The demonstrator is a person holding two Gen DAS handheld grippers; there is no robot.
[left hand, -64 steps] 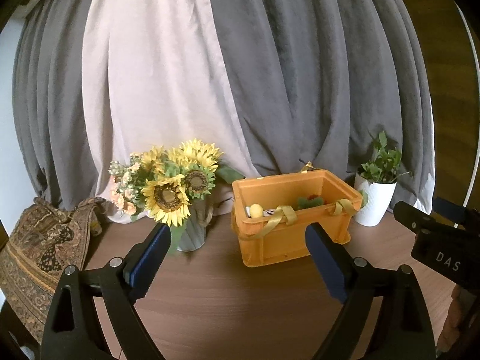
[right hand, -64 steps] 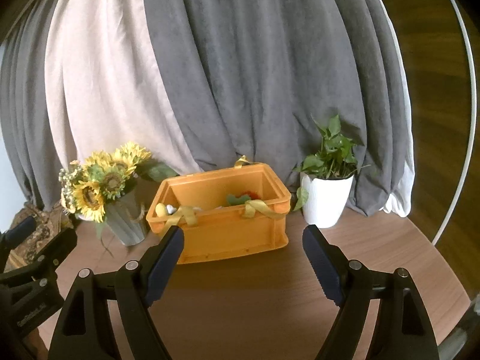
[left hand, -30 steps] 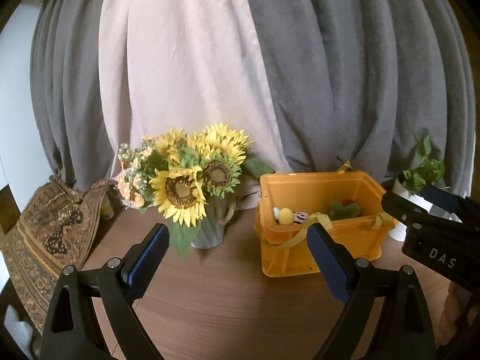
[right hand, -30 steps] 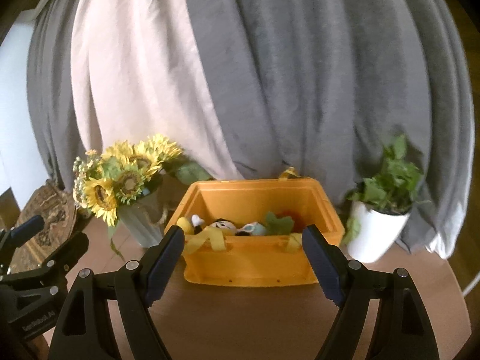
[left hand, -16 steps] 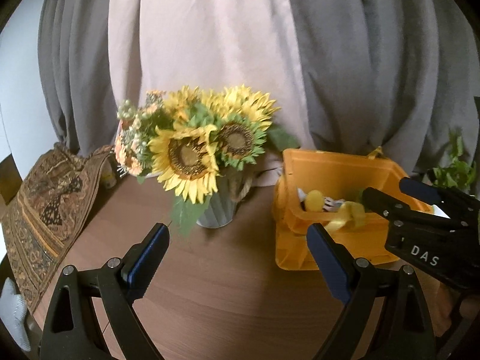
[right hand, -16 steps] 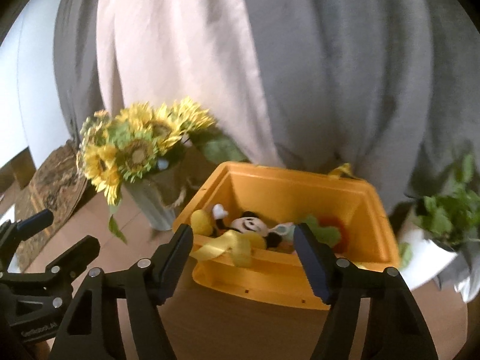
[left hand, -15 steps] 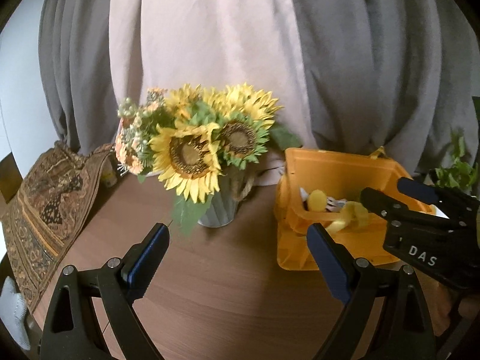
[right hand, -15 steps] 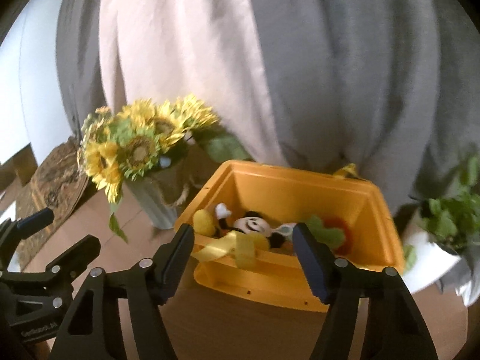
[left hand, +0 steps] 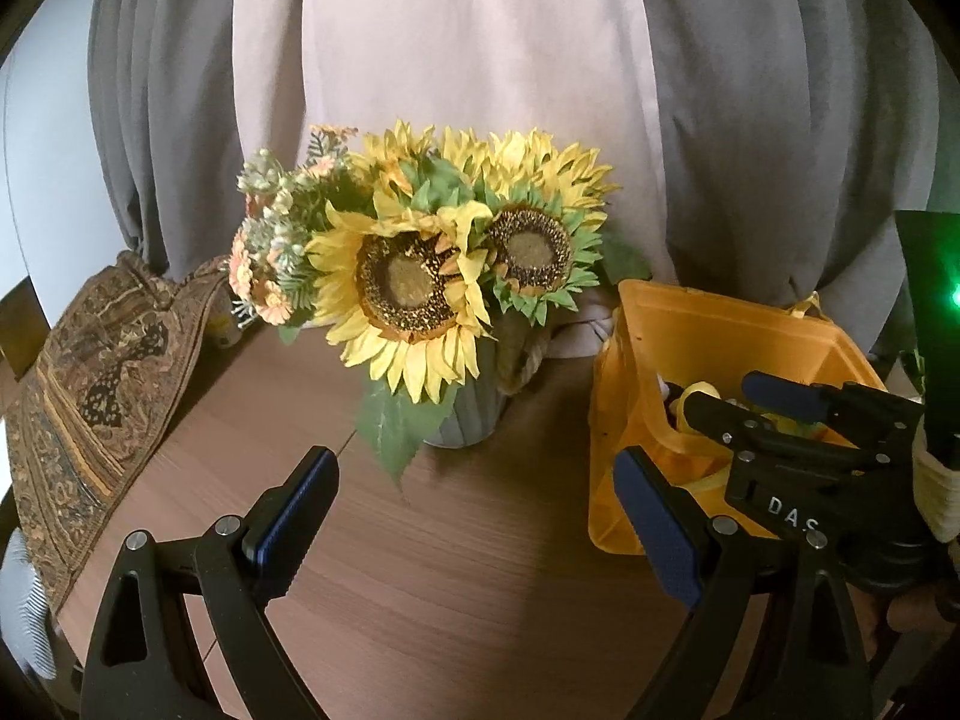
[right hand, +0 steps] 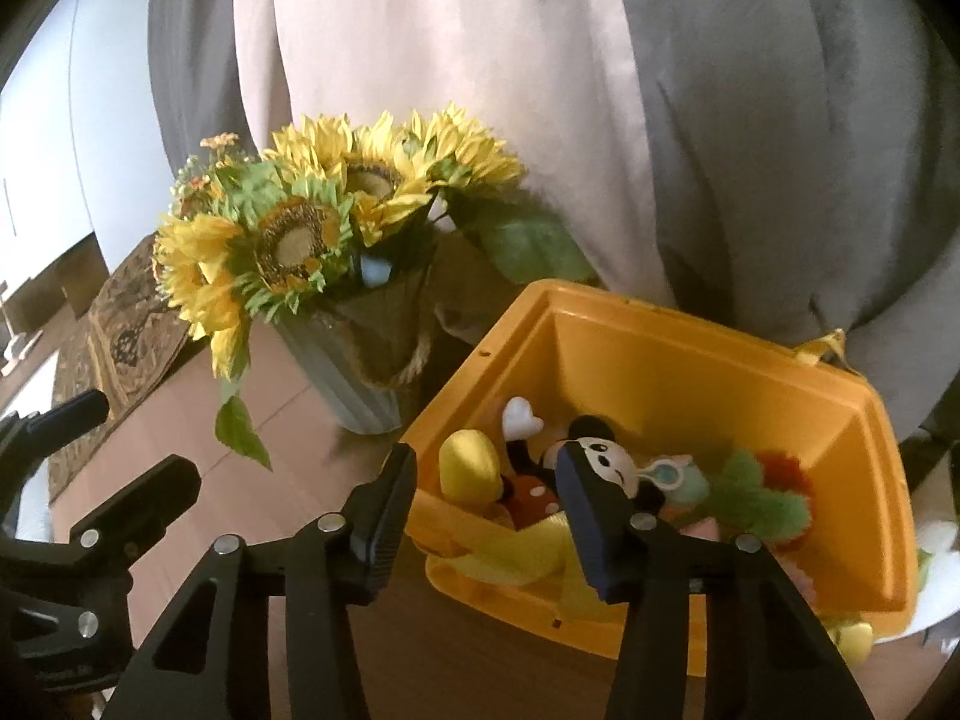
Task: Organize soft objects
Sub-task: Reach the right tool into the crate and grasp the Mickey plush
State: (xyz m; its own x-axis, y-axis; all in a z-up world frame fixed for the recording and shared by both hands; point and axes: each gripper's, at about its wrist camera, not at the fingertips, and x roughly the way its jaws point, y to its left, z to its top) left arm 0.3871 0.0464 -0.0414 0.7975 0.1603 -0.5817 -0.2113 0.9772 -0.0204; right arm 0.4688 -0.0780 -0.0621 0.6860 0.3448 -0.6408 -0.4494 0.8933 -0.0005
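An orange plastic bin (right hand: 690, 360) stands on the wooden table; it also shows in the left wrist view (left hand: 708, 330). Inside lie a Mickey Mouse plush (right hand: 606, 462) with a yellow shoe (right hand: 468, 468), a green and red plush (right hand: 768, 492) and a yellow ribbon (right hand: 528, 552). My right gripper (right hand: 486, 498) is open over the bin's near left corner, one finger outside the wall, the other above the Mickey plush. My left gripper (left hand: 474, 510) is open and empty above the table in front of the vase, left of the bin.
A grey vase of sunflowers (left hand: 420, 288) stands left of the bin, close to it (right hand: 312, 240). A patterned cloth (left hand: 90, 372) lies at the table's left edge. Grey and beige curtains (left hand: 480, 60) hang behind. A white pot (right hand: 936, 564) peeks out right of the bin.
Both grippers have moved forward and down. The right gripper has closed in on the bin's left corner and its jaws have narrowed somewhat. The left gripper has swung left toward the sunflowers.
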